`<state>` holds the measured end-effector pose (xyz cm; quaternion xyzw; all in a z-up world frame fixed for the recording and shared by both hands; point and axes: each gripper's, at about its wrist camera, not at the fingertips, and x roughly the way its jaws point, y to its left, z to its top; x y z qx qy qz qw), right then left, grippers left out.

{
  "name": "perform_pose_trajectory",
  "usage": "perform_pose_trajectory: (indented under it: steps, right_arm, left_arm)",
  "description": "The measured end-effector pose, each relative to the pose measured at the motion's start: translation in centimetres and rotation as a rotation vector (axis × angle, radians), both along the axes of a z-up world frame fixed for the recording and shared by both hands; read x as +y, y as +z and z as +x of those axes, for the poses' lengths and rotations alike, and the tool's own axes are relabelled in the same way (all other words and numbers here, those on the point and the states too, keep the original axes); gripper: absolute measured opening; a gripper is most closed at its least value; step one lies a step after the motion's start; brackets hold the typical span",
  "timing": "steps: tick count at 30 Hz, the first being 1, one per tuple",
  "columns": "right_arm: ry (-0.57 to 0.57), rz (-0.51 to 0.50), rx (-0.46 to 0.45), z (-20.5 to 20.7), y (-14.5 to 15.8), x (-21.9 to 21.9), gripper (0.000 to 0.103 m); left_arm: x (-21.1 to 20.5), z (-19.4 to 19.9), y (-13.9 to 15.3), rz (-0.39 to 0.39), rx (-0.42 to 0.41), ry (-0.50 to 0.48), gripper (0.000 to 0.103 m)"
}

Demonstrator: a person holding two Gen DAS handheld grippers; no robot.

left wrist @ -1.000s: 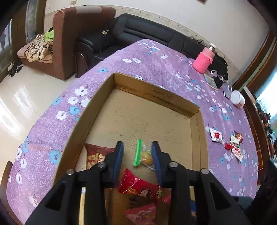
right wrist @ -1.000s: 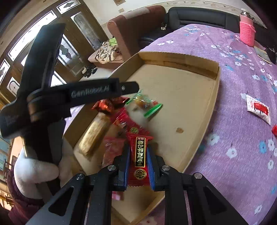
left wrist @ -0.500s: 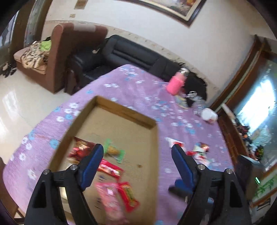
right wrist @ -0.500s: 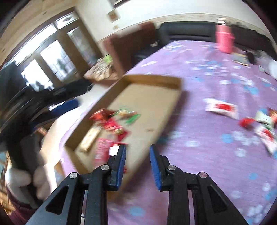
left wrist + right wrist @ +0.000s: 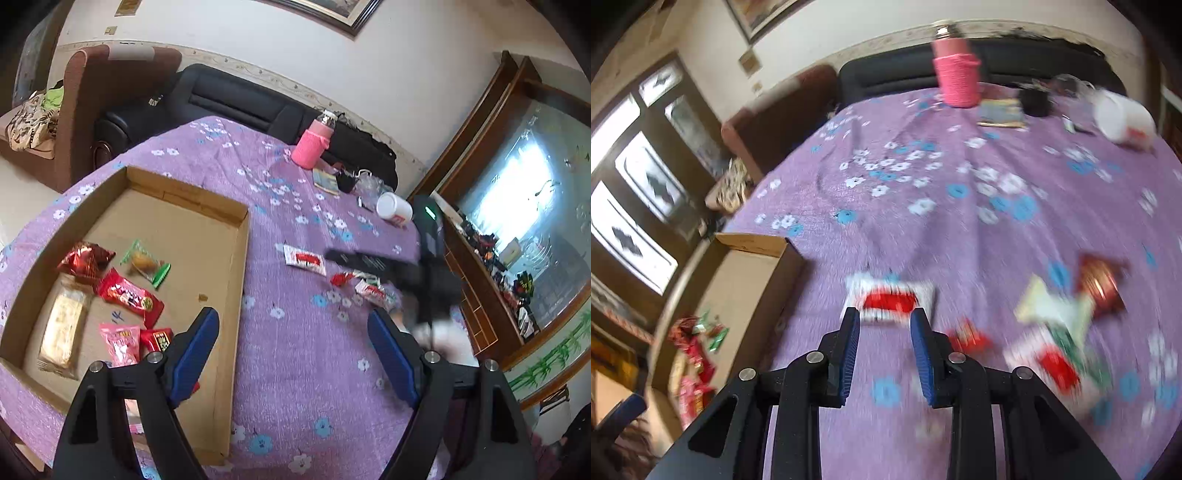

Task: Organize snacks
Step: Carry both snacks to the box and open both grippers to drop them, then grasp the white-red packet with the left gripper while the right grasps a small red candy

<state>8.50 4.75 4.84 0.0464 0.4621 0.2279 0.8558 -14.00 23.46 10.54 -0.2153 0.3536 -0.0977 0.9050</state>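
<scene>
My left claw (image 5: 291,328) hangs wide and empty over the box's (image 5: 242,258) right wall and the purple counter (image 5: 295,354). Inside the box: a dark-red bag (image 5: 85,256), a green-edged sweet (image 5: 146,263), a red pack (image 5: 129,297), a pink pack (image 5: 120,343), a small red bar (image 5: 157,339) and a pale wafer (image 5: 61,338). Outside, loose snacks lie to the right: a white-red sachet (image 5: 304,259) and a cluster (image 5: 364,284), partly behind my dark right gripper, which is blurred in this view. At the far edge stand a pink bottle (image 5: 312,146) and a tipped white cup (image 5: 394,209).

My right claw (image 5: 884,323) is narrowly parted, empty, right over the sachet (image 5: 892,301); the cluster (image 5: 1067,314) sits to its right, the box (image 5: 753,243) to its left. View blurred.

A second ago the right claw gripped the red bar over the box; now the bar lies inside. The left claw has spread from narrow to wide.
</scene>
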Motion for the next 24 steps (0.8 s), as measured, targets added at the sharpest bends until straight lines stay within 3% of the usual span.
perform_pose_trajectory:
  steps: [5,8,9,12,14,17,20,22,24]
  right_arm:
    - [0.025,-0.083,0.017,4.3,-1.6,2.9,0.031]
    - [0.041,-0.078,0.087,5.3,-2.8,3.1,0.031]
    - [0.053,-0.074,0.081,4.9,-2.8,3.0,0.031]
    - [0.114,-0.049,0.153,2.8,-3.2,3.1,0.014]
    - [0.153,-0.051,0.154,0.5,-3.1,3.3,0.013]
    - [0.252,-0.012,0.231,-3.3,-3.5,3.2,0.014]
    - [0.343,0.103,0.313,-6.7,-3.1,2.0,0.014]
    - [0.295,0.163,0.253,-7.5,-1.6,-0.5,0.014]
    - [0.165,0.146,0.131,-7.1,0.0,-3.7,0.019]
  left_arm:
    - [0.4,0.3,-0.7,0.001,0.022,0.016,0.082]
    - [0.9,0.6,-1.0,0.002,0.026,0.022,0.082]
    - [1.0,0.7,-1.1,0.0,0.027,0.024,0.082]
    - [1.4,0.9,-1.6,-0.018,0.035,0.031,0.082]
    - [1.4,1.1,-1.9,-0.032,0.042,0.024,0.082]
    - [0.9,1.1,-2.1,-0.028,0.044,0.006,0.082]
    - [0.4,0.8,-1.9,-0.024,0.041,-0.013,0.082]
    - [0.0,0.7,-1.7,-0.017,0.036,-0.024,0.082]
    - [-0.5,0.7,-1.6,-0.012,0.034,-0.042,0.082]
